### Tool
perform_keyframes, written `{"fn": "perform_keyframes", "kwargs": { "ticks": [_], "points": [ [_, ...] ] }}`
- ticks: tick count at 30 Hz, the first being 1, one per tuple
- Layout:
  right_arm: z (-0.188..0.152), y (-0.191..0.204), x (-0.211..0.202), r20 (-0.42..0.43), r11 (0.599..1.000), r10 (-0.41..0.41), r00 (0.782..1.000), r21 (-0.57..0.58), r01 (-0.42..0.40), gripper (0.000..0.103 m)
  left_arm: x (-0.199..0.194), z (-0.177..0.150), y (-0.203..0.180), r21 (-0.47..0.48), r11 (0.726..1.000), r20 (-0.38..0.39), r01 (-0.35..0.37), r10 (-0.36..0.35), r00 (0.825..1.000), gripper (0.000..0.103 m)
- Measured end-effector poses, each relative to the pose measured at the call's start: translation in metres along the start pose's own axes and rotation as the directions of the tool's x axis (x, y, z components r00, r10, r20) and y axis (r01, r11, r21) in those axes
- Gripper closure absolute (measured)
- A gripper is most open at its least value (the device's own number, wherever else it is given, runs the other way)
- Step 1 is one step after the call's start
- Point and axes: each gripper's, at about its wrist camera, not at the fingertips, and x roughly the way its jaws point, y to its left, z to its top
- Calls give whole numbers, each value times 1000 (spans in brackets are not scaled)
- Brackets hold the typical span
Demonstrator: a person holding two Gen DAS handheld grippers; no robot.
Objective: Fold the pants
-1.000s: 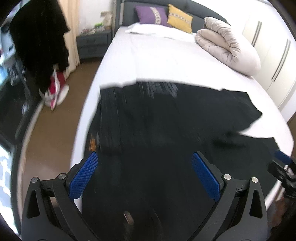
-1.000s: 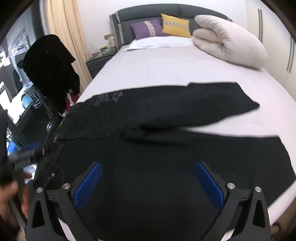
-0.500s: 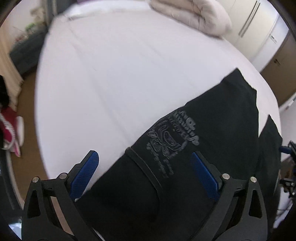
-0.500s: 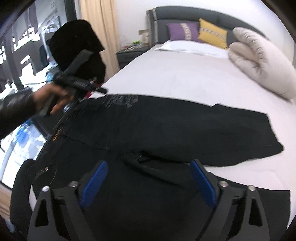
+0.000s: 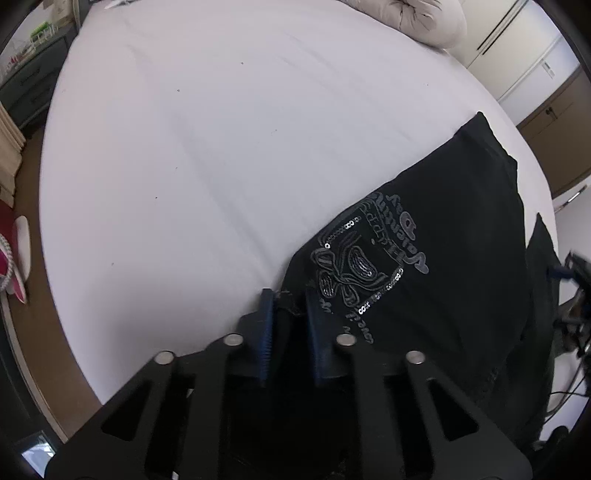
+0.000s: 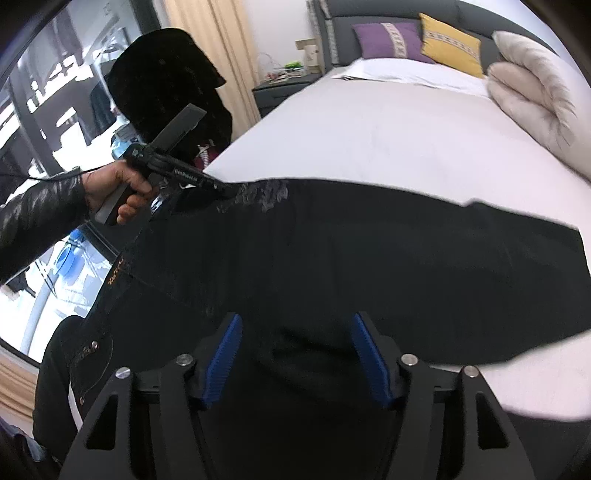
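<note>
Left wrist shows left tongs (image 5: 288, 295) pinching the pants (image 5: 424, 258); right tongs (image 6: 297, 325) hover agape.

Premises: domestic bedroom. Evidence: large bed with white sheet (image 6: 388, 140) and dark grey padded headboard (image 6: 373, 14); purple cushion (image 6: 388, 38) and yellow cushion (image 6: 450, 42); rolled beige duvet (image 6: 535, 96); dark bedside cabinet (image 6: 277, 90); beige curtain (image 6: 214, 44); white wardrobe doors (image 5: 517, 44).
</note>
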Motion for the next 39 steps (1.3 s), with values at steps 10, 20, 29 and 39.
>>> {"fn": "perform_keyframes", "kwargs": {
  "ticks": [10,20,29,39],
  "points": [
    [107,-4,64,-72,967,-27,997,-254,8,44,-44,-52,-62,67,974,257,-218,195,946,96],
    [162,-19,152,-217,901,-155,964,-431,48,44,-82,-104,-73,68,966,352,-251,213,912,96],
    [159,-22,177,-332,896,-175,927,-443,11,92,-80,-95,-71,54,969,361,-239,204,910,96],
    [155,-28,146,-287,988,-23,958,-154,-23,98,-95,-101,-75,21,976,378,-217,193,906,96]
  ]
}}
